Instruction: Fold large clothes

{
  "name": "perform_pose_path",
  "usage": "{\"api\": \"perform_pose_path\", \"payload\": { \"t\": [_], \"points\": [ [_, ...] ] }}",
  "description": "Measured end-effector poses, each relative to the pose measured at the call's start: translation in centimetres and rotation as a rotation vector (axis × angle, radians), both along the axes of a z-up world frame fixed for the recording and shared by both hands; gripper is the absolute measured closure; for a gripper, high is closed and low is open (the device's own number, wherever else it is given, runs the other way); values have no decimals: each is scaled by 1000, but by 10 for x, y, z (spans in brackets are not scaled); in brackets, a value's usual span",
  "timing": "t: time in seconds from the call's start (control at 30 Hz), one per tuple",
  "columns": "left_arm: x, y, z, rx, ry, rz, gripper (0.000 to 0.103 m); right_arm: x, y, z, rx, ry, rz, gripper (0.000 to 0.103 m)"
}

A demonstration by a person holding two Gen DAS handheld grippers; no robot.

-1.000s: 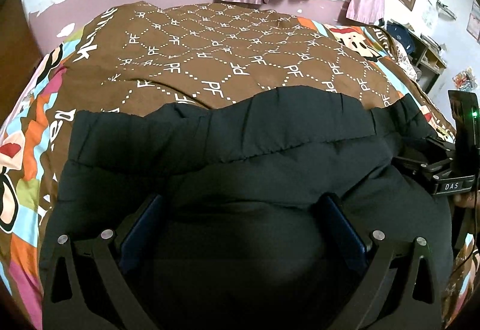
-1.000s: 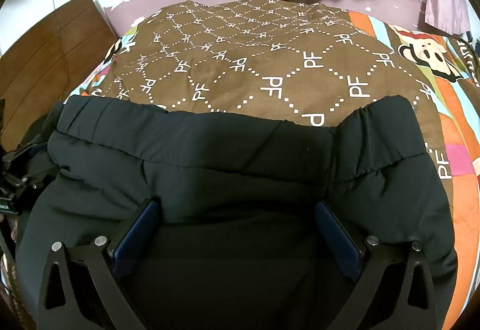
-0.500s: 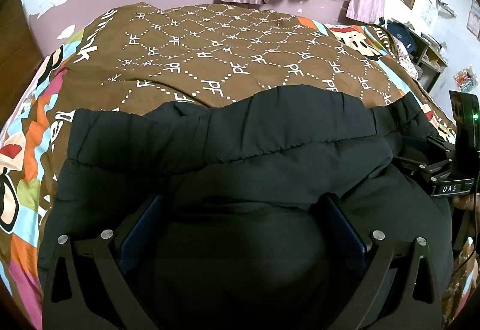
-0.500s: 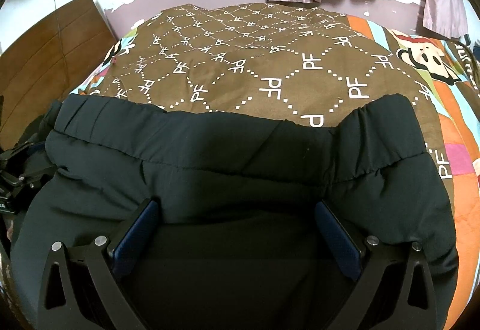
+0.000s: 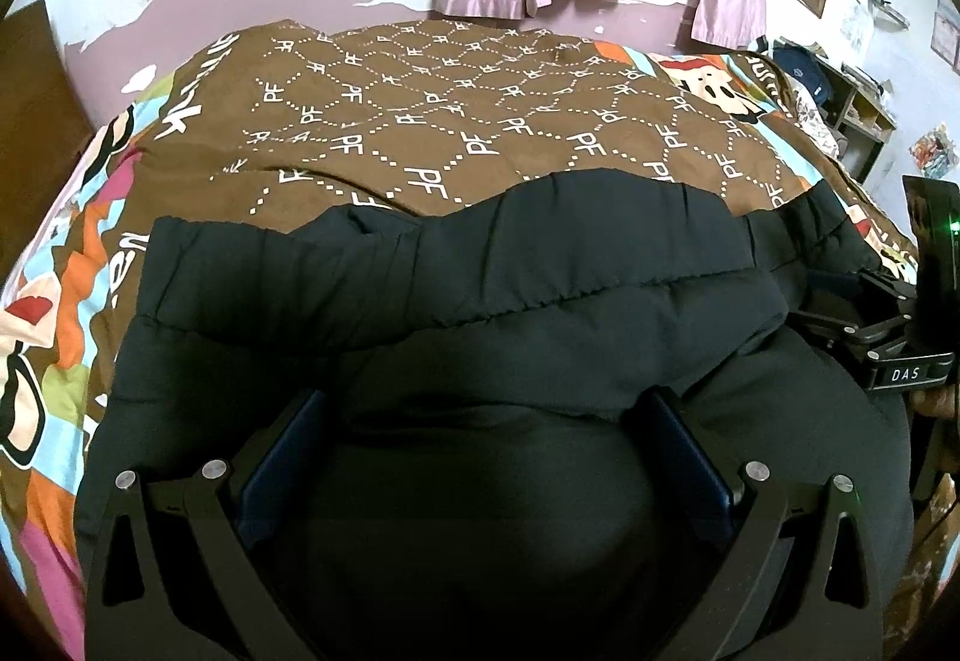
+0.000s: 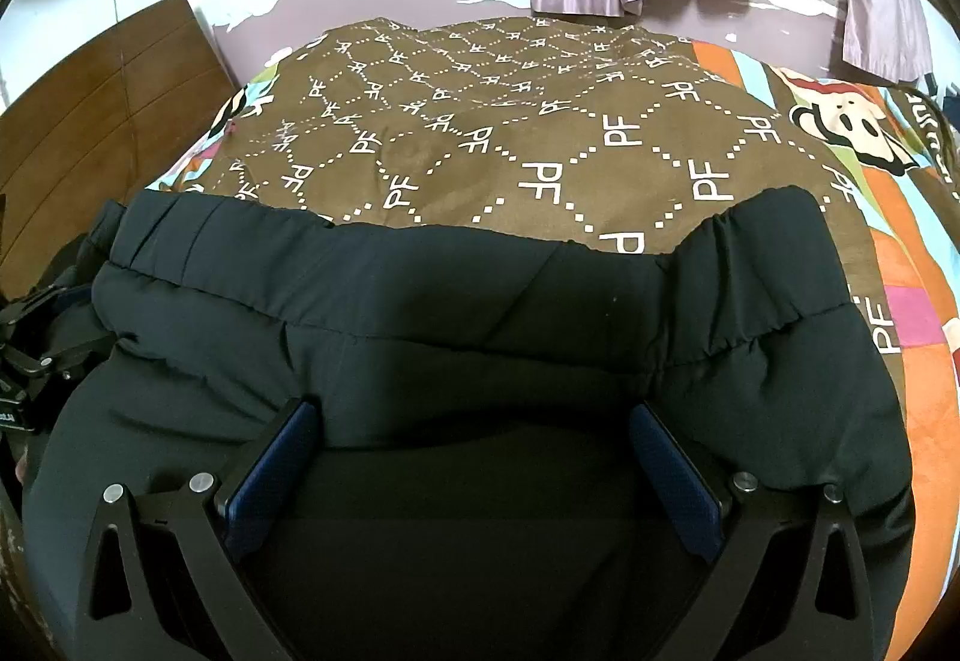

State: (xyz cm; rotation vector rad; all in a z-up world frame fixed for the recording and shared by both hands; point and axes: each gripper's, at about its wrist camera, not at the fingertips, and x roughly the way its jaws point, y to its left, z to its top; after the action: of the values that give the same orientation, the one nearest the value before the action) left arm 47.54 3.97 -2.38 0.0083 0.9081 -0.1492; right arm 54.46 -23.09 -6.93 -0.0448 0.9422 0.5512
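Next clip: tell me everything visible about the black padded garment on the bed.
The black padded garment looks like a puffy, matte quilted jacket. A gathered, stitched band runs along its far edge. It lies bunched on the brown PF-patterned blanket, filling the near half of both views. The left gripper and right gripper both sit open, fingers spread with fabric bulging between them. Sleeves, zip or collar cannot be made out.

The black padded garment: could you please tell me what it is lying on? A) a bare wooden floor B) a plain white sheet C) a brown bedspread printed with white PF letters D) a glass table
C: the black padded garment lies spread over the brown PF-patterned bedspread in both wrist views.
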Motion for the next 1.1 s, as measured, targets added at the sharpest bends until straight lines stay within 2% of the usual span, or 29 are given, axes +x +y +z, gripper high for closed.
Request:
{"api": "perform_pose_path", "payload": {
  "t": [0.33,0.5,0.67,0.83,1.0,1.1],
  "points": [
    [-11,0,2,1,-49,-5,1,-11,-17,3,123,-31,7,0],
    [-15,2,3,-5,-67,-9,1,-18,-21,5,150,-34,4,0],
    [-19,4,8,-5,-62,4,1,-45,-26,21,51,-177,-122,0],
    [-36,12,20,-6,-110,69,1,-70,-30,38,39,-278,-124,0],
    [-57,44,30,-107,-139,158,1,-75,-48,40,61,-245,-154,0],
    [-60,62,35,-115,-132,168,1,-69,-72,37,74,-207,-223,0]
  ]
}}
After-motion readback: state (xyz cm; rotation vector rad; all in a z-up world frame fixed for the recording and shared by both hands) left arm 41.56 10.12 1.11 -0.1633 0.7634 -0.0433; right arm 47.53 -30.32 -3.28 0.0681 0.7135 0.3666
